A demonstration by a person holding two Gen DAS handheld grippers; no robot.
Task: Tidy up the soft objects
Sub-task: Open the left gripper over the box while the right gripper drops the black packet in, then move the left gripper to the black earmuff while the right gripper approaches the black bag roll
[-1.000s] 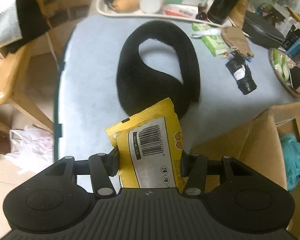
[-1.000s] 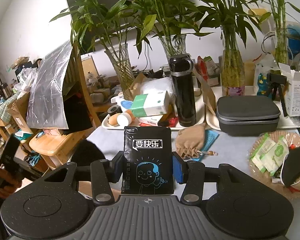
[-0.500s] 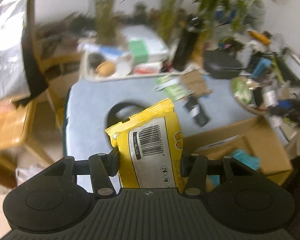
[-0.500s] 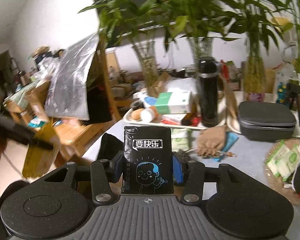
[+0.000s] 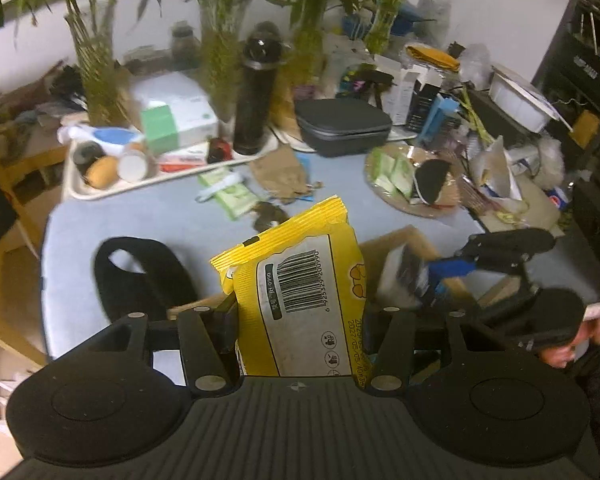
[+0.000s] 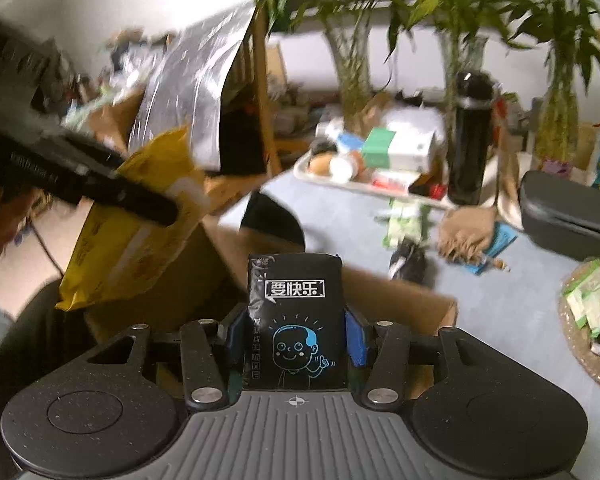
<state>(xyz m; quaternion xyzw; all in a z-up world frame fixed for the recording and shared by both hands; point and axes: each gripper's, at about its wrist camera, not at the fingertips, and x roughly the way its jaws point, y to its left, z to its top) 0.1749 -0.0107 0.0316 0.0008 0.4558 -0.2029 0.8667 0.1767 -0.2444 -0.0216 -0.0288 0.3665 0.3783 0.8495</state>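
My left gripper (image 5: 300, 316) is shut on a yellow snack packet (image 5: 300, 280) with a barcode, held upright above the near edge of a cardboard box (image 5: 412, 240). My right gripper (image 6: 296, 336) is shut on a black tissue packet (image 6: 296, 312) with a blue cartoon face, held over the same box (image 6: 400, 292). The left gripper and its yellow packet (image 6: 132, 220) show at the left of the right wrist view. The right gripper and its packet (image 5: 404, 276) show at the right of the left wrist view. A black fuzzy earmuff (image 5: 140, 276) lies on the blue table.
The table (image 5: 120, 216) carries a tray (image 5: 100, 192) of items, a black flask (image 5: 256, 92), a dark case (image 5: 340, 124), a green wipes pack (image 5: 232, 196), a brown pouch (image 5: 280, 172) and a woven plate (image 5: 416, 184). Vases of bamboo stand behind. A wooden chair (image 6: 256, 92) is at the left.
My left gripper has lifted and tilted up with the yellow packet, over the box edge. My right gripper has swung left and down over the box with the black packet.
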